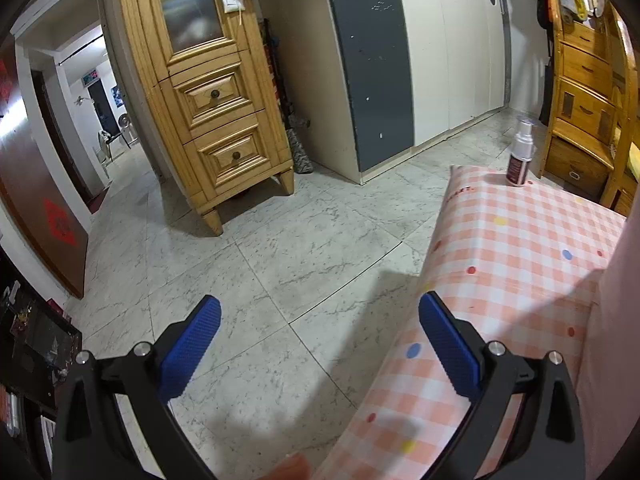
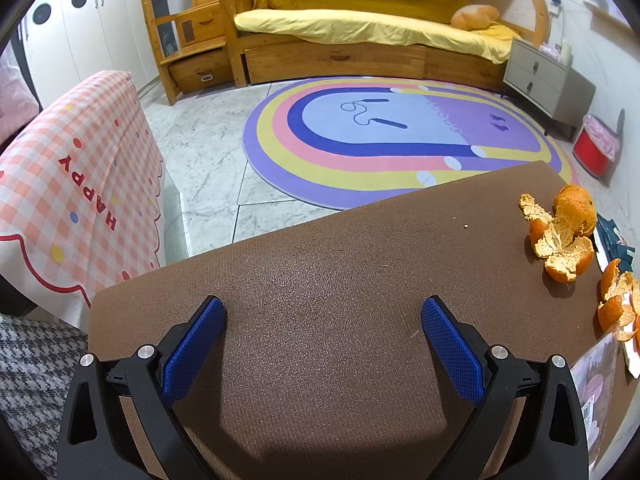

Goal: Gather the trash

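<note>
Orange peels (image 2: 564, 232) lie on the brown table (image 2: 320, 280) at its right edge, with more peel pieces (image 2: 618, 306) nearer the front right. A red bin with a pink liner (image 2: 596, 146) stands on the floor at the far right. My right gripper (image 2: 322, 316) is open and empty above the table, left of the peels. My left gripper (image 1: 320, 316) is open and empty above the marble floor, beside the pink checked cloth (image 1: 520, 260).
A small spray bottle (image 1: 520, 152) stands on the checked cloth. A wooden cabinet (image 1: 208, 92) and wardrobes (image 1: 400, 52) line the wall. A round rainbow rug (image 2: 400, 140), a bed (image 2: 360, 28) and a grey nightstand (image 2: 540, 76) lie beyond the table. Packets (image 2: 612, 240) lie at the table's right edge.
</note>
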Available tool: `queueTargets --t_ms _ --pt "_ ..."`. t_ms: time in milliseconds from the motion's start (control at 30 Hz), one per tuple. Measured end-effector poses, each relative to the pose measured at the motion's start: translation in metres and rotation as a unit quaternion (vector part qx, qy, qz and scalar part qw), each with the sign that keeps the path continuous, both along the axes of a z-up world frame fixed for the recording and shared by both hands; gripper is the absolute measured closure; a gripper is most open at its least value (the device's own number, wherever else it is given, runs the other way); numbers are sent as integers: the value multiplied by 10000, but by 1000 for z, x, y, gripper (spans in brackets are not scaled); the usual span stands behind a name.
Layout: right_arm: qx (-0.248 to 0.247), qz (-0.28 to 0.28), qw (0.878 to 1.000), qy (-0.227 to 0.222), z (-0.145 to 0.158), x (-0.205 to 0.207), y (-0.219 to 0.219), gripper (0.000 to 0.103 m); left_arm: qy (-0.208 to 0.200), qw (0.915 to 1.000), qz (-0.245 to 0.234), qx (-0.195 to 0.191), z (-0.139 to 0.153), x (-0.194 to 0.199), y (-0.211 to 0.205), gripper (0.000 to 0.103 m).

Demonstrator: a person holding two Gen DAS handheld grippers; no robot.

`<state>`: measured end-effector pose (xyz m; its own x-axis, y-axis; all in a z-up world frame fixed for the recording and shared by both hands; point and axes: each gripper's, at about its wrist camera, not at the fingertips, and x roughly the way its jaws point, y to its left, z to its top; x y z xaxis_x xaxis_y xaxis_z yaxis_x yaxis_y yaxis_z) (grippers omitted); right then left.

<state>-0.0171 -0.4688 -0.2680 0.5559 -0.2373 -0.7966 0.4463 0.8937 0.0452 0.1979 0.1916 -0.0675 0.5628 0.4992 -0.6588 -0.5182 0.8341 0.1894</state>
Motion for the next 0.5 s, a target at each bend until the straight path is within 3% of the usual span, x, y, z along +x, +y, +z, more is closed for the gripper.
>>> queueTargets --t_ms 500 --pt "0 -1 10000 0 0 0 0 6 3 10000 -64 -64 -1 2 -8 7"
